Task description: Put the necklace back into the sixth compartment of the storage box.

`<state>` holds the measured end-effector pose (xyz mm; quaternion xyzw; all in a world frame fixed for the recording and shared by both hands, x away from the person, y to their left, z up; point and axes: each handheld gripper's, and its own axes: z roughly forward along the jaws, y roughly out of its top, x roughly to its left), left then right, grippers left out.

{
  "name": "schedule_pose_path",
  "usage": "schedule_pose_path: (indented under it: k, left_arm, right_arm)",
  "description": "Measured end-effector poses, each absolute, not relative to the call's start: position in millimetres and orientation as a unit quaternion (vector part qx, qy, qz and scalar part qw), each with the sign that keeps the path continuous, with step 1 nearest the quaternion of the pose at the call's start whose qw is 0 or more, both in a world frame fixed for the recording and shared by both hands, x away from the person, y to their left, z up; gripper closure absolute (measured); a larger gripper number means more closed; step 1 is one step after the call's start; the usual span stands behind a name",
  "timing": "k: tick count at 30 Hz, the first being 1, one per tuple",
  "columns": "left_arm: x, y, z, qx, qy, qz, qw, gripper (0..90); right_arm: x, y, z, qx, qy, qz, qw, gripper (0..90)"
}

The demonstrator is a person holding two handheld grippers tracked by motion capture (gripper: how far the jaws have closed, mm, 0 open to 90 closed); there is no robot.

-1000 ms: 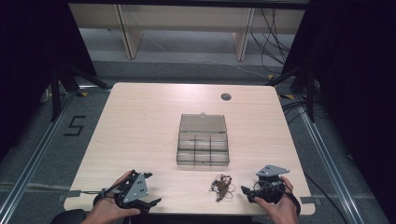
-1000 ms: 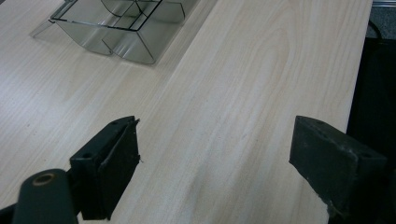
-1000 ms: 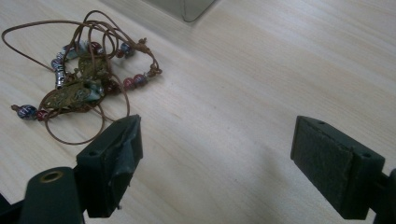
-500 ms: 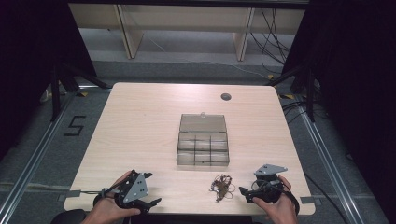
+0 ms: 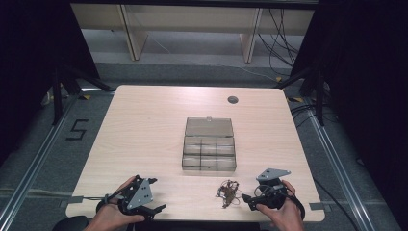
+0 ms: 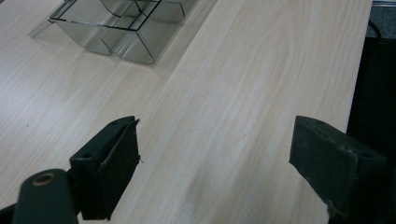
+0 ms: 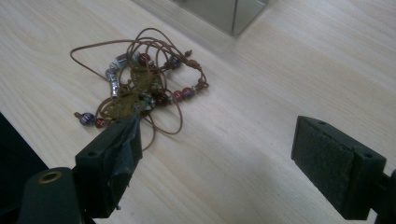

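Resting both grippers on a pale wood desk [image 5: 144, 125] under dark curtains, we hold the left gripper [image 5: 150, 195] and right gripper [image 5: 250, 198] jaws wide open, the beaded cord necklace [image 7: 140, 86] just beside the right.

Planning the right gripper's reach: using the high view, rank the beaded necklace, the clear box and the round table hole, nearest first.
1. Beaded necklace, just left of the right gripper.
2. Clear box, beyond, mid-table.
3. Round table hole, near the far edge.

Between my left gripper [image 5: 155, 195] and the box [image 5: 209, 151] the table [image 5: 144, 125] is bare wood. My right gripper [image 5: 246, 198] has only the tangled necklace [image 5: 228, 191] just ahead.
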<state>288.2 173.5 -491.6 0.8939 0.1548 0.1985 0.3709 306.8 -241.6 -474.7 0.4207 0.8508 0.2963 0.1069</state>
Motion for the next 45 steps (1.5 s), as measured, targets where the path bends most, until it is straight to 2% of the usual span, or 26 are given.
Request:
schedule_pose_path:
  k: [14,25,38,41,45]
  left_arm:
    - [288.0,172.8,-492.6,0.893,0.157,0.196,0.374,15.2]
    - [288.0,172.1,-492.6,0.896,0.156,0.190,0.369,15.2]
    - [288.1,172.3,-493.1,0.894,0.156,0.191,0.374,15.2]
    - [287.6,172.5,-492.5,0.893,0.157,0.195,0.374,15.2]
    - [287.8,172.6,-492.5,0.892,0.157,0.194,0.376,15.2]
  right_arm:
    - [313.5,-213.0,-470.9,0.403,0.864,0.288,0.086,16.1]
    - [328.5,-186.7,-474.7,0.397,0.883,0.238,0.078,16.2]
    - [339.6,-176.0,-485.3,0.364,0.903,0.222,0.051,16.5]
    - [339.8,-173.0,-487.8,0.368,0.904,0.213,0.046,19.5]
    - [339.1,-170.7,-487.9,0.344,0.914,0.208,0.047,33.1]
